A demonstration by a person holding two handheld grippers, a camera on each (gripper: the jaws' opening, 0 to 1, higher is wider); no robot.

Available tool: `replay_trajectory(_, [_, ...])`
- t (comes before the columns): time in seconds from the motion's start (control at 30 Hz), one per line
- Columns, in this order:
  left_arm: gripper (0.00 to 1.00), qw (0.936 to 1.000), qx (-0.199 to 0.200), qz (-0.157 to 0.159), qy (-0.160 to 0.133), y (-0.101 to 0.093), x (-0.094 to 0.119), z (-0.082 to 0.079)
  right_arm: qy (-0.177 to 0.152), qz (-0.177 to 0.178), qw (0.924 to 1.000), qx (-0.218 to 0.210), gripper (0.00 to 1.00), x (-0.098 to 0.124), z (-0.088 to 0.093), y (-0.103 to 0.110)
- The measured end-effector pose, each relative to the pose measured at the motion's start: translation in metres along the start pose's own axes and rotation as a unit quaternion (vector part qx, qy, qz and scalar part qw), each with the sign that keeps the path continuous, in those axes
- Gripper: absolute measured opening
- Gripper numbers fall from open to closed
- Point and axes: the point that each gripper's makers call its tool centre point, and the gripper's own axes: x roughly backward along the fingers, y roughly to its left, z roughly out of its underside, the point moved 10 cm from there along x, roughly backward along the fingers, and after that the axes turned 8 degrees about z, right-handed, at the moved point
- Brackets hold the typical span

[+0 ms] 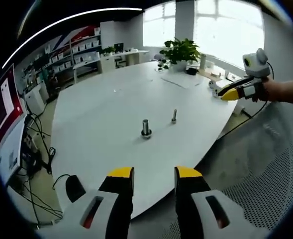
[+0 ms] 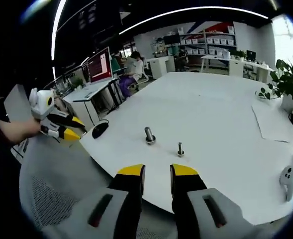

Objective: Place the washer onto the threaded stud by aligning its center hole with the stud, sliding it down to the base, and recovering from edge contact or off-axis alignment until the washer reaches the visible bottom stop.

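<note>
Two upright metal pieces stand on the white table (image 1: pixel 101 114). The thicker stud (image 1: pixel 146 128) has a wide ring at its foot; the thinner threaded stud (image 1: pixel 174 116) stands just behind and right of it. In the right gripper view the thick stud (image 2: pixel 149 135) is on the left and the thin stud (image 2: pixel 180 149) on the right. My left gripper (image 1: pixel 154 174) hangs off the table's near edge, open and holding nothing. My right gripper (image 2: pixel 157 172) is also open and holding nothing, short of the table's edge. Each gripper shows in the other's view, held in a hand: right gripper (image 1: pixel 238 90), left gripper (image 2: pixel 61 128).
A potted plant (image 1: pixel 180 51) and a paper sheet (image 1: pixel 183 79) sit at the far end of the table. A black mouse (image 2: pixel 100 129) lies near one edge, white controllers (image 2: pixel 288 181) near another. A mesh chair (image 1: pixel 265 189) is below the grippers. A monitor (image 2: pixel 100 64) and shelves stand behind.
</note>
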Motion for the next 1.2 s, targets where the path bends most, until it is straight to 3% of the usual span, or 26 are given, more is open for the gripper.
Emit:
replay_trajectory(0.47, [0.27, 0.9997, 0.002, -0.007, -0.023, 0.003, 0.006, -0.003, -0.01, -0.008, 0.9999, -0.009, 0.26, 0.0, 0.005, 0.013])
replay_trajectory(0.57, [0.27, 0.9998, 0.003, -0.008, -0.021, 0.002, 0.005, -0.001, 0.005, -0.009, 0.9999, 0.003, 0.28, -0.004, 0.009, 0.013])
replay_trajectory(0.7, [0.27, 0.9996, 0.001, -0.007, -0.028, 0.0, 0.005, -0.004, -0.005, -0.006, 0.9999, 0.01, 0.29, -0.002, 0.009, 0.013])
replay_trajectory(0.93, [0.27, 0.9996, 0.006, -0.006, -0.028, 0.001, 0.005, -0.003, 0.015, -0.003, 0.9994, 0.03, 0.29, -0.004, 0.013, 0.014])
replay_trajectory(1.2, [0.27, 0.9997, 0.011, -0.006, -0.021, 0.001, 0.004, -0.001, 0.027, 0.005, 0.9994, 0.022, 0.29, -0.004, 0.017, 0.01])
